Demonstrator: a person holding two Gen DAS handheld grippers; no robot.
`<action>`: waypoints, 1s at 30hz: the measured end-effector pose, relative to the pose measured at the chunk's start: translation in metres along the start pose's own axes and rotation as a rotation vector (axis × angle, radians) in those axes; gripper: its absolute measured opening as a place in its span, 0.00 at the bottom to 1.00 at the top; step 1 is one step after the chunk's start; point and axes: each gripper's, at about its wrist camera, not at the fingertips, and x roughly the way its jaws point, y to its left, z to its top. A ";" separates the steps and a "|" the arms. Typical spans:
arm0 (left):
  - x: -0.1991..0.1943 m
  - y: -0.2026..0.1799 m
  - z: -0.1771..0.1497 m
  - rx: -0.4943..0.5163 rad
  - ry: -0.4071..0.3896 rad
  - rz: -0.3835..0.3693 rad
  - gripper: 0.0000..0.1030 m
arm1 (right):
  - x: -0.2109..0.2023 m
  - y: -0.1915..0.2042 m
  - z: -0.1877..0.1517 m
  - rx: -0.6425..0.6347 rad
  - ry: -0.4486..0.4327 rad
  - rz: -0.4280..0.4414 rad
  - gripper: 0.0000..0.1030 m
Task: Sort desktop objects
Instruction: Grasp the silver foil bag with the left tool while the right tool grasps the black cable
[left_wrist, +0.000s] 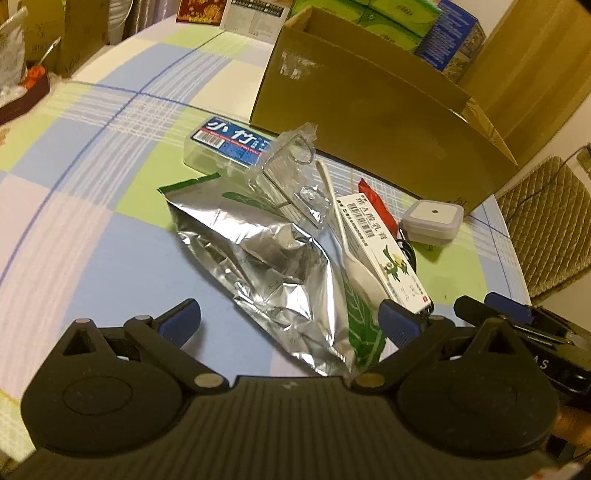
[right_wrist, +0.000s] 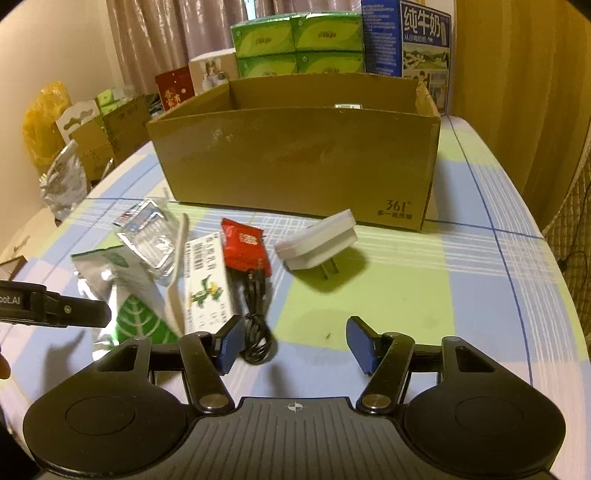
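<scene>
A heap of small items lies on the checked tablecloth (left_wrist: 92, 229) before an open cardboard box (right_wrist: 295, 158). My left gripper (left_wrist: 290, 321) is open, its fingers either side of a crumpled silver foil bag (left_wrist: 269, 273) without pressing it. Beyond the bag are a clear plastic pack (left_wrist: 291, 177), a blue-labelled clear box (left_wrist: 229, 144), a white spoon (left_wrist: 343, 221) and a white medicine box (left_wrist: 384, 251). My right gripper (right_wrist: 295, 343) is open over bare cloth. A coiled black cable (right_wrist: 256, 332) lies just inside its left finger. A red packet (right_wrist: 243, 243) and a white plug adapter (right_wrist: 317, 240) lie farther ahead.
Green tissue packs (right_wrist: 299, 40) and a blue milk carton (right_wrist: 406, 37) stand behind the cardboard box. Bags and more boxes (right_wrist: 92, 129) crowd the far left off the table. A quilted chair back (left_wrist: 546, 221) stands at the table's right edge.
</scene>
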 end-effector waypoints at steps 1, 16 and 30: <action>0.003 0.001 0.001 -0.010 0.002 -0.004 0.97 | 0.004 -0.002 0.001 0.000 0.007 0.004 0.57; 0.024 0.008 0.006 0.087 0.049 0.012 0.86 | 0.050 0.008 0.007 -0.087 0.104 0.075 0.43; 0.012 0.032 0.017 0.051 0.067 0.006 0.89 | 0.052 0.015 0.006 -0.152 0.096 0.072 0.38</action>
